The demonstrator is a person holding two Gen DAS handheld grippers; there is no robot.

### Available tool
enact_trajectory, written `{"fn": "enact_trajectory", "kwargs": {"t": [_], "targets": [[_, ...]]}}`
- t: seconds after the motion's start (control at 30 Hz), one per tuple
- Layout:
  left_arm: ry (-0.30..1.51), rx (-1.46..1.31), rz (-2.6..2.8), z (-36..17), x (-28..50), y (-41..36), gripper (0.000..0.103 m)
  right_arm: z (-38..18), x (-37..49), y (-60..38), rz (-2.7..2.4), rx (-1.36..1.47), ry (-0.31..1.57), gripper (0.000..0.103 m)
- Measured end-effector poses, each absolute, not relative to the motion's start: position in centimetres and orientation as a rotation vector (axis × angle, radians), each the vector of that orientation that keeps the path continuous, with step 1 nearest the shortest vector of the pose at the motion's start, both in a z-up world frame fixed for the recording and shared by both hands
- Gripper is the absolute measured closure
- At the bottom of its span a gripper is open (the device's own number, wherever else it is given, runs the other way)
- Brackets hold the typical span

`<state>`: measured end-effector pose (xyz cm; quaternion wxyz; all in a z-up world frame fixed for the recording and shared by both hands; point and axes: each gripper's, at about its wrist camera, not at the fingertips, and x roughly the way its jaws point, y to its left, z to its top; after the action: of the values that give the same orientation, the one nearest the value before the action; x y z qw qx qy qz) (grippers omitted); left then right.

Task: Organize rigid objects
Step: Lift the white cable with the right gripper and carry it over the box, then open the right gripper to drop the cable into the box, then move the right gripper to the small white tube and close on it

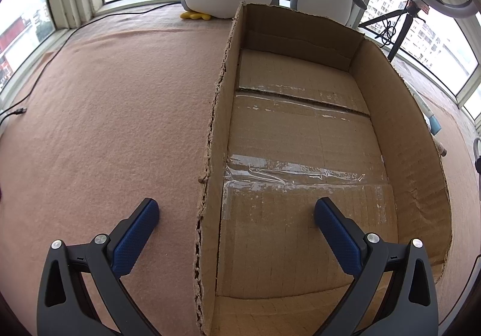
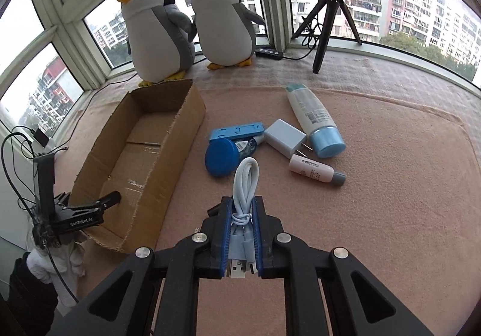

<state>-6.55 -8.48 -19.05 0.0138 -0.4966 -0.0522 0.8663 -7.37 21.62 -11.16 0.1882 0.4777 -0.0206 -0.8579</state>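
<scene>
Left wrist view: the left tongs (image 1: 237,209) stand spread, straddling the near wall of the shallow brown cardboard box (image 1: 210,131), which holds nothing visible.

Right wrist view: the right tongs (image 2: 243,211) pinch a bundled white USB cable (image 2: 246,182) at its tied middle, above the pink felt worktop (image 2: 390,185). It looks light and floppy, so mid-bundle seems the sensible hold.

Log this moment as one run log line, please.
right gripper: shut on white USB cable | left gripper: open, straddling box wall | cardboard box: empty
</scene>
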Motion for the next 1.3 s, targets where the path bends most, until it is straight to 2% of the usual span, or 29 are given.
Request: {"fn": "enact_trajectory", "kwargs": {"t": [0.2, 0.57, 0.6, 0.63, 0.67, 0.7, 1.03, 1.3], "targets": [[-0.141, -1.537, 2.699, -19.0, -6.5, -8.4, 0.0, -9.6, -8.0, 14.6, -2.308, 1.24, -0.025, 0.091], [-0.118, -1.522, 2.711, -19.0, -6.2, -8.5, 0.0, -11.7, -8.3, 7.8, -2.194, 1.238, 0.087, 0.089], [-0.118, -1.523, 2.711, -19.0, -6.2, -8.5, 0.0, -11.6, -8.2, 7.8, -2.203, 1.232, 0.088, 0.084], [-0.117, -1.522, 2.711, -19.0, -6.2, -8.4, 0.0, -11.5, -8.2, 7.8, -2.212, 1.226, 0.086, 0.067], [-0.114, -1.523, 2.71, -19.0, -6.2, -8.4, 0.0, -11.3, -8.2, 8.0, -2.221, 1.216, 0.078, 0.055], [-0.111, -1.521, 2.713, -19.0, -6.2, -8.4, 0.0, -11.0, -8.1, 8.3, -2.234, 1.202, 0.068, 0.039], [-0.104, -1.515, 2.717, -19.0, -6.2, -8.4, 0.0, -9.6, -7.6, 13.4, -2.366, 1.186, 0.032, 0.038], [-0.091, -1.509, 2.719, -19.0, -6.1, -8.3, 0.0, -10.3, -7.0, 19.1, -2.437, 1.282, -0.001, 0.038]]}}
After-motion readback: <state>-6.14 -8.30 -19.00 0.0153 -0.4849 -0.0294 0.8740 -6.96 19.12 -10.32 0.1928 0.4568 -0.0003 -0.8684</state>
